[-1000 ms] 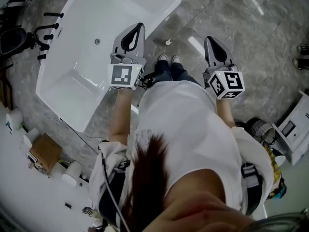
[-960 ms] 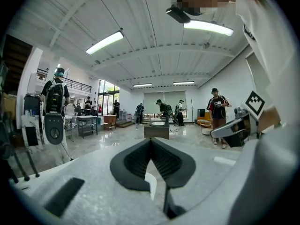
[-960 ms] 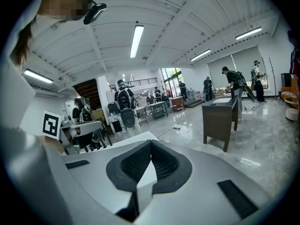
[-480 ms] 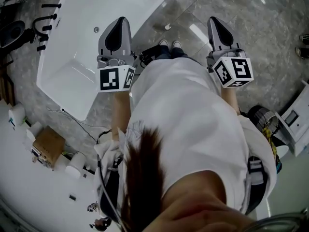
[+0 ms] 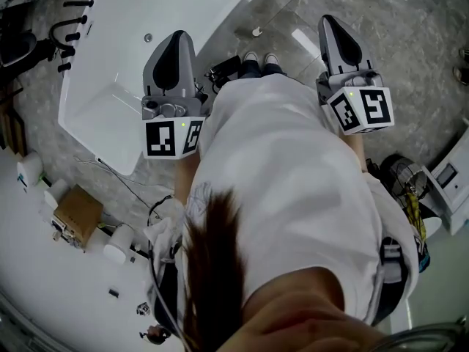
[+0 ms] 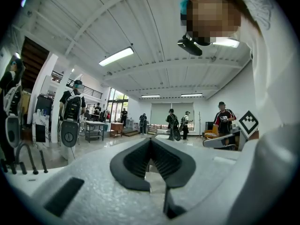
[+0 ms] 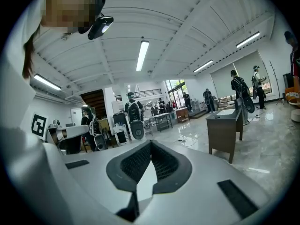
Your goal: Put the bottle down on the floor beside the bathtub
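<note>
The bottle sits on the floor right of the bathtub (just beyond the person's feet).

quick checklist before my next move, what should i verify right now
1. left gripper empty: ok, jaws together, nothing between them.
2. right gripper empty: ok, jaws together, nothing between them.
3. bottle set down: cannot tell. A small white thing stands on the floor near the tub, too small to name.
4. shoes apart from that white thing: ok.
5. both grippers away from the tub's rim: ok in the head view.
</note>
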### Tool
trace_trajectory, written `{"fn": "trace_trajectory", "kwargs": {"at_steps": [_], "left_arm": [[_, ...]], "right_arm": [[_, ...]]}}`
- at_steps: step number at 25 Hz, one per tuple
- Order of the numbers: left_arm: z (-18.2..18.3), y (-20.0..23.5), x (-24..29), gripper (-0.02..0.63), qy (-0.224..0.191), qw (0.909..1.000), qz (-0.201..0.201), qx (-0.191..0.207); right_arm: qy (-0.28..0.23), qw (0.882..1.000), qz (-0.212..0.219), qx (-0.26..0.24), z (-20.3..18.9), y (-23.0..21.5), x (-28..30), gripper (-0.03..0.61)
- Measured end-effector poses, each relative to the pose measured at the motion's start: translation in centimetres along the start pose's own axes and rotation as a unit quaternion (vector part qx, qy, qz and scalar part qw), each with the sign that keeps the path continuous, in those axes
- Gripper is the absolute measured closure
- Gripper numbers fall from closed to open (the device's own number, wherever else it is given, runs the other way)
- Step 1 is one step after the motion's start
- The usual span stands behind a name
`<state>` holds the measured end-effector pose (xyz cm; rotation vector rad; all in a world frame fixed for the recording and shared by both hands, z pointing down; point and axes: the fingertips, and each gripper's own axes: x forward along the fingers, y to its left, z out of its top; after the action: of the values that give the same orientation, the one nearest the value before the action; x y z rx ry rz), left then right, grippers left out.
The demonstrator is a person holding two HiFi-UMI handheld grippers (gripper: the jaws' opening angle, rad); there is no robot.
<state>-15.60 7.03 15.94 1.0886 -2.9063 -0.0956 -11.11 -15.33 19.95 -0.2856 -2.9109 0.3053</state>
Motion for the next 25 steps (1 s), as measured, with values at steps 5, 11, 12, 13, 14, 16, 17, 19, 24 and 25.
{"fn": "trace_trajectory", "kwargs": {"at_steps": [5,11,12,13,14,16,17,19,24,25], "left_arm": [[4.6,-0.6,0.6,0.600,-0.024,0.9994,-0.019,0.014],[5.9,-0.6,2.1,0.600,-0.035,0.9988,-0.032,0.011],[5.4,-0.6,2.2,0.600,-0.029,0.9991,-0.030,0.007],[4.8,-0.6,2.2,0.600,-0.022,0.9994,-0.028,0.002],[4.3,-0.5,2.2,0.600,-0.014,0.9996,-0.026,-0.001],[3.4,-0.4,2.0,0.600,0.000,0.9998,-0.021,-0.005],[3.1,-0.3,2.0,0.600,0.006,0.9998,-0.019,-0.006],[2.5,-0.3,2.0,0.598,0.015,0.9996,-0.021,-0.009],[1.2,-0.7,2.5,0.600,0.041,0.9986,-0.033,-0.001],[1.0,-0.7,2.5,0.598,0.044,0.9985,-0.034,-0.001]], "right_arm": [[-0.009,1.000,0.002,0.006,0.5,0.2,-0.6,0.565],[-0.018,1.000,-0.006,0.011,0.9,0.4,-0.8,0.565],[-0.020,1.000,-0.008,0.011,0.9,0.4,-0.9,0.565],[-0.022,1.000,-0.011,0.011,1.0,0.3,-0.9,0.565],[-0.024,1.000,-0.013,0.012,1.1,0.3,-1.1,0.565],[-0.026,0.999,-0.017,0.013,1.1,0.2,-1.2,0.565],[-0.026,0.999,-0.018,0.013,1.1,0.2,-1.3,0.566],[-0.025,0.999,-0.020,0.014,1.1,0.2,-1.3,0.566],[-0.022,0.999,-0.022,0.017,0.8,0.1,-1.3,0.565],[-0.022,0.999,-0.022,0.016,0.8,0.2,-1.3,0.565]]}}
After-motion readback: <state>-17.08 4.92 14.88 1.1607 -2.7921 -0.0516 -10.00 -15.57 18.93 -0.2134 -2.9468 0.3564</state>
